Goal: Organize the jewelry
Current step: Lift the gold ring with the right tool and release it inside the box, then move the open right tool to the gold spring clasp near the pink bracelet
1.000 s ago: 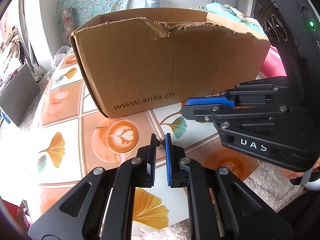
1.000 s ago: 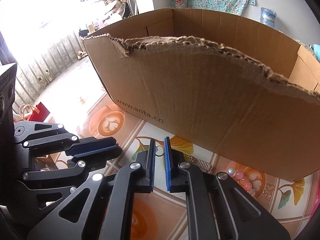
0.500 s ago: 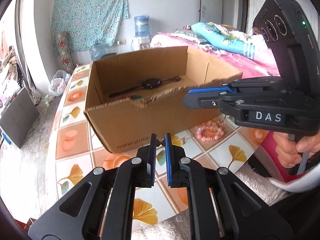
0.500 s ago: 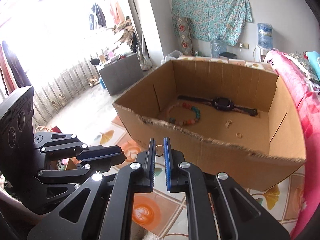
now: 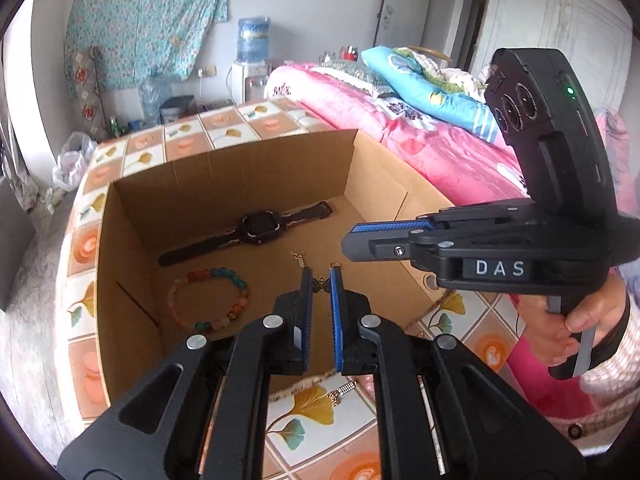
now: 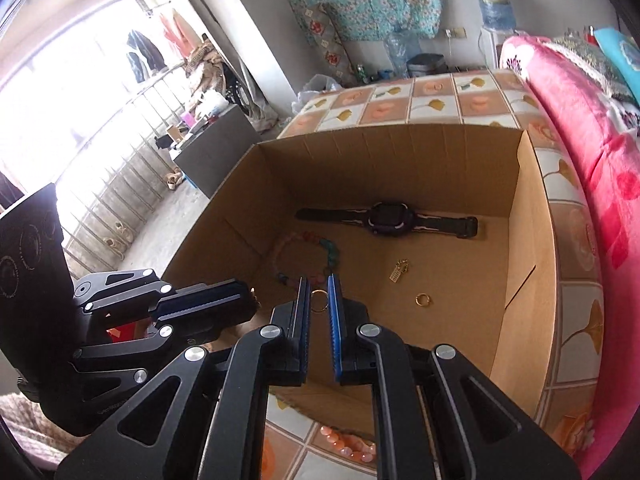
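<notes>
An open cardboard box (image 5: 128,248) stands on the tiled table; it also shows in the right wrist view (image 6: 532,280). Inside lie a black watch (image 5: 260,226), a coloured bead bracelet (image 5: 208,300), a small gold charm (image 6: 400,271) and a gold ring (image 6: 422,300). My left gripper (image 5: 319,285) is shut on a small butterfly pendant (image 5: 321,285) and holds it above the box's inside. My right gripper (image 6: 318,295) is shut on a gold ring (image 6: 319,301) and holds it over the box, near the bracelet (image 6: 308,256).
A pink bead bracelet (image 6: 348,442) and a silver clasp piece (image 5: 343,390) lie on the table in front of the box. A pink-covered bed (image 5: 420,136) runs along the right. The table edge drops off at the left.
Both grippers have risen from table level in front of the box to above its rim and moved forward over its inside, each still holding its piece.
</notes>
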{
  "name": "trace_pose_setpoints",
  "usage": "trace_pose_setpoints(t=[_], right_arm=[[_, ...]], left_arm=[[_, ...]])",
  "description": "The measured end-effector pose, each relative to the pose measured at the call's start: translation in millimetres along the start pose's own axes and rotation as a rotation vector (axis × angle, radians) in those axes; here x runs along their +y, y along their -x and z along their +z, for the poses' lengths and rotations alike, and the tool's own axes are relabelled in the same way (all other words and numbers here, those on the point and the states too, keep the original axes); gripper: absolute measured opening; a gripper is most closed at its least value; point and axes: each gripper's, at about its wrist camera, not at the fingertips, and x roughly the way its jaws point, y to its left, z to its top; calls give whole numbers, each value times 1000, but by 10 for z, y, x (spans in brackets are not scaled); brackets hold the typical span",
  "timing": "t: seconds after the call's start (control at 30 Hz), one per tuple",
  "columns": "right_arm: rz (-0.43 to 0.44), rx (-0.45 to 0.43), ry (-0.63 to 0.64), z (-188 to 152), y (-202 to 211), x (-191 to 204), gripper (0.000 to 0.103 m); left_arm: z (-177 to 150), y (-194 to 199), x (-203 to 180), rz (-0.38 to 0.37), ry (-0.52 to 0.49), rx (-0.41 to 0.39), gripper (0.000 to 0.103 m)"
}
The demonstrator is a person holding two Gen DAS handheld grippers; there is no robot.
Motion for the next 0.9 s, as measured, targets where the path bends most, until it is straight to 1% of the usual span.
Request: trace_pose_setpoints(t=[0.1,0.17,0.23,0.27,0.3,0.43,0.63,0.77,0.9], right_arm=[[34,59,-69,79,-149,-195,9],[49,79,-104,119,-212,-310,10],[70,79,-126,153,-226,-393,10],[79,70,-126,170,-206,-406,10],[79,61,-128,183,-183,-422,11],[86,30,-147,204,-61,-484,13],[101,-31,-165,181,167,-506,13],[119,-101,-140,106,422,-455,13],[143,-184,-79,-109,745,-343,13]], left_arm=[[88,-297,136,-47,80,88,8],[107,-428,206,-66,121,122,8],[116,-508,256,-81,147,136,10],[110,-551,261,-76,153,139,15],[111,-566,272,-72,158,139,17],[137,-579,345,-74,194,131,17],[141,-393,403,-65,213,69,17],[50,-85,374,-93,190,-23,17],[-176,319,307,-128,134,-121,18]])
